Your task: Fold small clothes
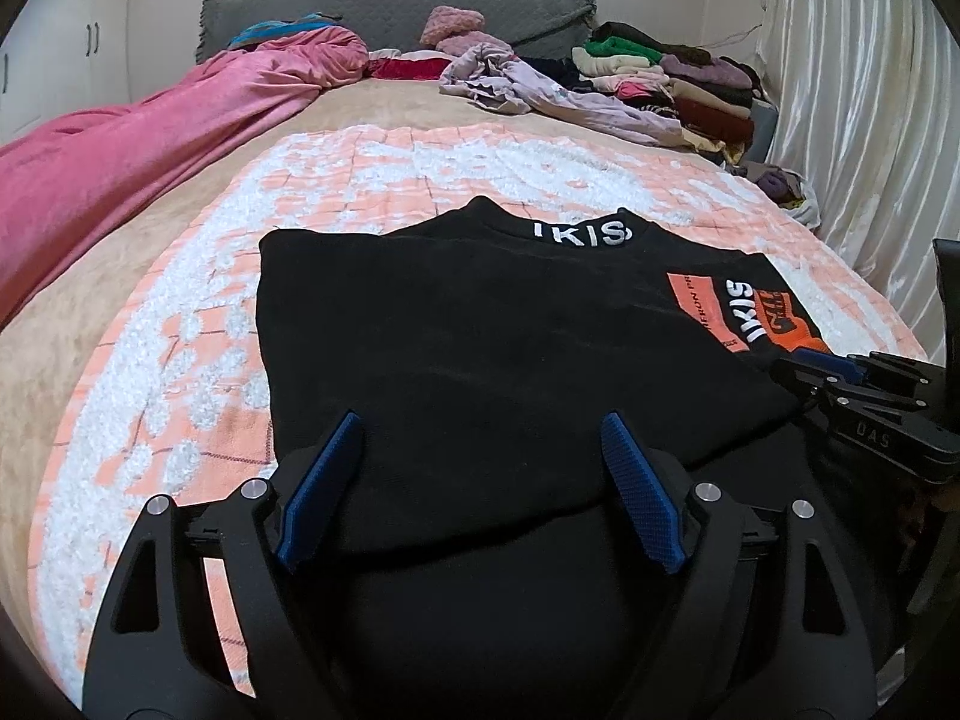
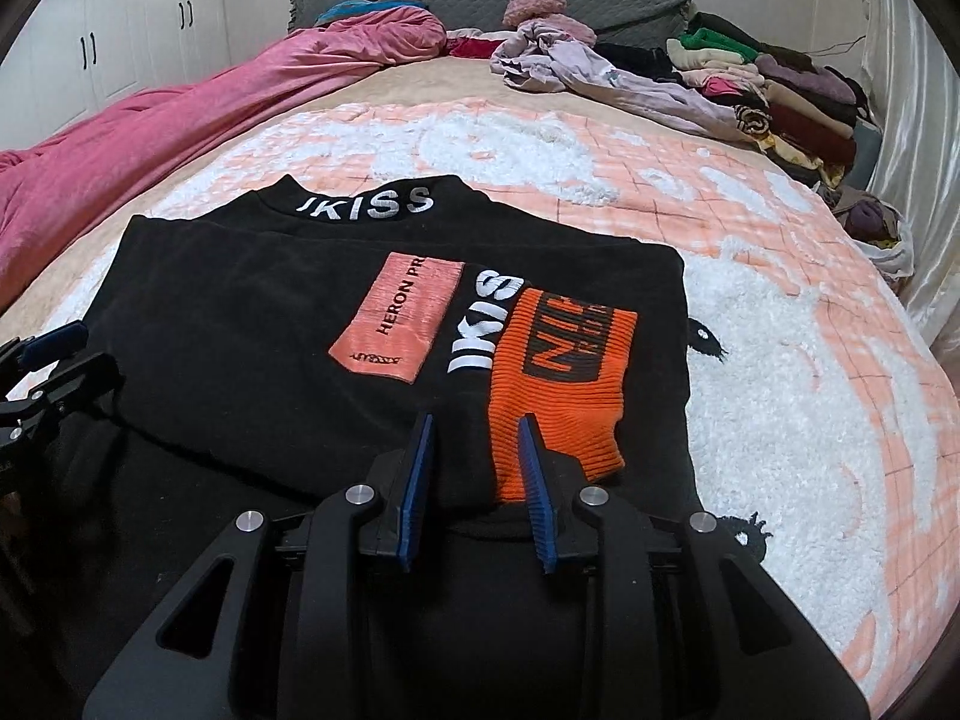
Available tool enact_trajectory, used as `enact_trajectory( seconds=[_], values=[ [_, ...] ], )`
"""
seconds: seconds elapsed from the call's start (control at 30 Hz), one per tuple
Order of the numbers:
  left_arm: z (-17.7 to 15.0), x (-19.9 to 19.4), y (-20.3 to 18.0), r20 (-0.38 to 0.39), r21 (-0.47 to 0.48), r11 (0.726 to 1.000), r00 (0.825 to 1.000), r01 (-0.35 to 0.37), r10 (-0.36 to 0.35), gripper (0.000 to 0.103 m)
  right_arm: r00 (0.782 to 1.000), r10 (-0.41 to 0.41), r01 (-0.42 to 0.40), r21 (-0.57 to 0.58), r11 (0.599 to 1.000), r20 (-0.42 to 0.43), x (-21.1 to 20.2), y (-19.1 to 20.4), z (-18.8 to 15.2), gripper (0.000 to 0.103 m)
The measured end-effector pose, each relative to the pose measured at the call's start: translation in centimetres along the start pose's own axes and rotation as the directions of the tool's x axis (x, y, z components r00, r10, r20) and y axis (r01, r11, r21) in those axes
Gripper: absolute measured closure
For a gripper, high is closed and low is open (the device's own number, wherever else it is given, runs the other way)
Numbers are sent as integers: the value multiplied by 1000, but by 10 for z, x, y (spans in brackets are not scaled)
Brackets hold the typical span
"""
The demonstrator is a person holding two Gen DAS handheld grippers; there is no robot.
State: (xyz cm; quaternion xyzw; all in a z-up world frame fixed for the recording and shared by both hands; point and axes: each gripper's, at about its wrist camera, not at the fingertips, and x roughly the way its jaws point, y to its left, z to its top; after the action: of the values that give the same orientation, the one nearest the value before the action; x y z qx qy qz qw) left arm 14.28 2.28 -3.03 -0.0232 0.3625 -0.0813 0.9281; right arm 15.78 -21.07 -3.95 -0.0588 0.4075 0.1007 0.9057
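Note:
A black sweatshirt (image 1: 456,336) with white "JKISS" collar lettering lies on the bed, sleeves folded in. It also shows in the right wrist view (image 2: 252,324), with a salmon patch (image 2: 399,309) and an orange ribbed cuff (image 2: 555,384) on top. My left gripper (image 1: 480,438) is open and empty over the sweatshirt's near hem. My right gripper (image 2: 474,438) is open with a narrow gap, its blue pads (image 2: 420,468) over the near hem beside the orange cuff; nothing is clamped. Each gripper shows at the other view's edge.
The sweatshirt rests on a peach and white fluffy blanket (image 2: 780,360). A pink blanket (image 1: 120,162) lies along the left. A lilac garment (image 1: 540,90) and stacks of folded clothes (image 1: 678,84) sit at the far right by the grey headboard (image 1: 390,6). A curtain (image 1: 870,120) hangs on the right.

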Motion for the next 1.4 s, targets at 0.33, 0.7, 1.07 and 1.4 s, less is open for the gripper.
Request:
enact_trajectory(
  seconds=[0.33, 0.7, 1.07, 1.4],
  values=[
    [0, -5, 1, 8, -8, 1000, 1000, 8, -8, 28, 999, 26, -26, 17, 1000, 20, -14, -3, -3, 69],
    [-2, -9, 1, 10, -9, 1000, 1000, 8, -7, 21, 998, 34, -36, 32, 999, 46, -28, -3, -3, 48],
    [-3, -18, -2, 24, -3, 1000, 1000, 7, -7, 15, 997, 24, -28, 52, 998, 75, -42, -5, -1, 28],
    [0, -36, 4, 51, -27, 1000, 999, -5, 6, 10, 993, 13, -22, 78, 997, 114, -64, -14, -2, 22]
  ],
)
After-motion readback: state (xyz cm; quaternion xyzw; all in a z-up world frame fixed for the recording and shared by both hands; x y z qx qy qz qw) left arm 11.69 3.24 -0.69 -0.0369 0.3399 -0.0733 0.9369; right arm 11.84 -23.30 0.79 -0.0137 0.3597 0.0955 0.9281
